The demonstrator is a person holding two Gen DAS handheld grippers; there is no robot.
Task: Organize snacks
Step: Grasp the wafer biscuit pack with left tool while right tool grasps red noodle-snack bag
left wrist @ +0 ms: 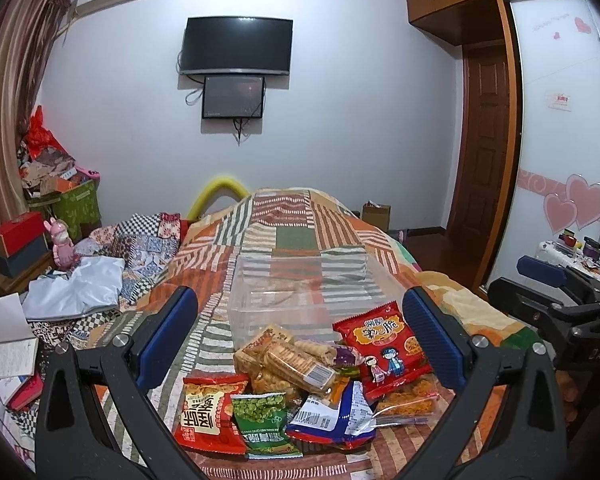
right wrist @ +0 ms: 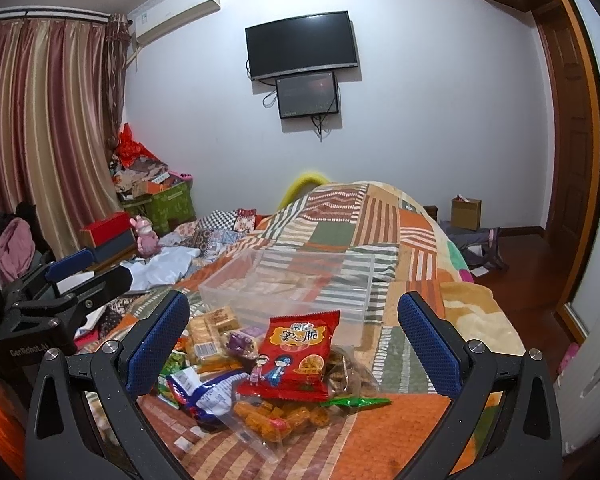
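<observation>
Snack packets [left wrist: 308,384] heaped before clear box [left wrist: 300,280]

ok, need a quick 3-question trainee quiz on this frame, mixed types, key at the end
1. True or false: the clear plastic bin already holds snack packets.
2. Multiple choice: the red cartoon snack packet lies (A) inside the bin, (B) on top of the snack pile, (C) on the floor.
3. Fill in: both the left hand-held gripper and the right hand-held gripper are ____, holding nothing.

Key: 1 false, the bin looks empty. 2 B. 3 open.
</observation>
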